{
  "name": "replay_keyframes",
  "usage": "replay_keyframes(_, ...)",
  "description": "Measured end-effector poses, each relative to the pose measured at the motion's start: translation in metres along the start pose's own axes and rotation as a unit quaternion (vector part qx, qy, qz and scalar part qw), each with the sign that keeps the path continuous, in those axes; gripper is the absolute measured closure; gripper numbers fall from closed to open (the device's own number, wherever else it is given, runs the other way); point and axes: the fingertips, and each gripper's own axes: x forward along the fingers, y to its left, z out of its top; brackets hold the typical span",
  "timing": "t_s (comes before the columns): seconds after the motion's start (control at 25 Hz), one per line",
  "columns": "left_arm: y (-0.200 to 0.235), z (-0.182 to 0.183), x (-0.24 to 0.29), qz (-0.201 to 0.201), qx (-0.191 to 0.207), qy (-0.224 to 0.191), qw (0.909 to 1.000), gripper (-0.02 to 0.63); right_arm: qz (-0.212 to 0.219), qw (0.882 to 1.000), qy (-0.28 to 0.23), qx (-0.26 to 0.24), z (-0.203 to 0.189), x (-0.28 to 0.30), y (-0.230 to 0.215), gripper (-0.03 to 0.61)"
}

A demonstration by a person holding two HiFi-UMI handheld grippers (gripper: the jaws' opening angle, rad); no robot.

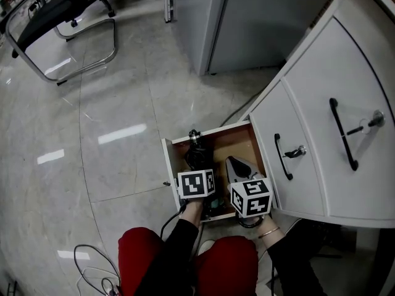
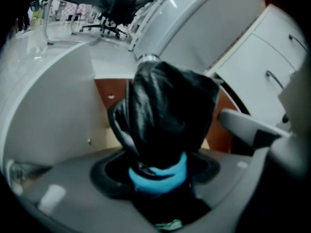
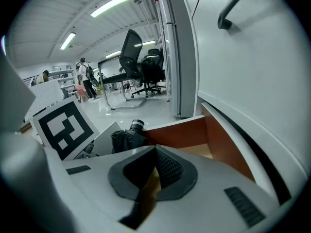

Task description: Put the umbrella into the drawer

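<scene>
office: swivel chair (image 3: 130, 50), white cabinets (image 1: 308, 103)

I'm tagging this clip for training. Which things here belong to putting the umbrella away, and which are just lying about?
Part of the job:
- folded black umbrella, held by the left gripper
- open drawer
- right gripper, empty

Just there:
- office chair
- cables on the floor
- closed drawers above
- grey cabinet

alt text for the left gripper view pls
The jaws of the left gripper clamp a black folded fabric umbrella with a blue strap, angled into the open brown wooden drawer of a white cabinet.
</scene>
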Motion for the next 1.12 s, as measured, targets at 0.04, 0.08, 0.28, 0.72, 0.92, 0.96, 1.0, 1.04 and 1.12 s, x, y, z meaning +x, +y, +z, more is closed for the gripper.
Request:
replay_keyframes(0.04, 0.001, -0.001, 0.002, 0.001, -0.002, 0.0, 1.0, 0.327, 0.0, 1.0, 0.0, 0.0, 0.0, 0.0, 0.0, 0.577)
replay_keyframes(0.08, 0.002, -0.002, 0.004, 0.002, -0.002, 0.0, 1.0, 0.327, 0.0, 1.0, 0.0, 0.0, -0.001, 0.001, 0.0, 0.577)
replay_keyframes(0.28, 0.001, -0.002, 0.006, 0.003, 0.002, -0.003, 1.0, 0.324, -0.002, 1.0, 0.003, 0.002, -0.003, 0.002, -0.002, 0.577)
replay_keyframes(0.72, 0.005, -0.005, 0.005, 0.024, -0.014, -0.007, 0.9996, 0.299, -0.005, 1.0, 0.001, 0.001, -0.003, 0.002, 0.0, 0.577)
replay_keyframes(0.92, 0.008, -0.008, 0.0, 0.044, -0.033, -0.007, 0.9985, 0.287, -0.008, 1.0, -0.001, -0.004, 0.001, -0.001, 0.0, 0.577)
replay_keyframes(0.96, 0.008, -0.009, -0.002, 0.05, -0.033, -0.007, 0.9982, 0.287, -0.009, 1.0, -0.002, -0.004, 0.002, -0.001, 0.0, 0.577)
replay_keyframes(1.0, 0.009, -0.01, -0.004, 0.057, -0.035, -0.005, 0.9977, 0.287, -0.011, 1.0, -0.003, -0.004, 0.003, -0.002, -0.001, 0.577)
replay_keyframes(1.04, 0.01, -0.012, -0.006, 0.065, -0.038, -0.003, 0.9972, 0.287, -0.012, 1.0, -0.003, -0.005, 0.004, -0.002, -0.002, 0.577)
replay_keyframes(1.12, 0.012, -0.015, -0.01, 0.075, -0.044, -0.002, 0.9962, 0.287, -0.014, 1.0, -0.004, -0.005, 0.004, -0.003, -0.002, 0.577)
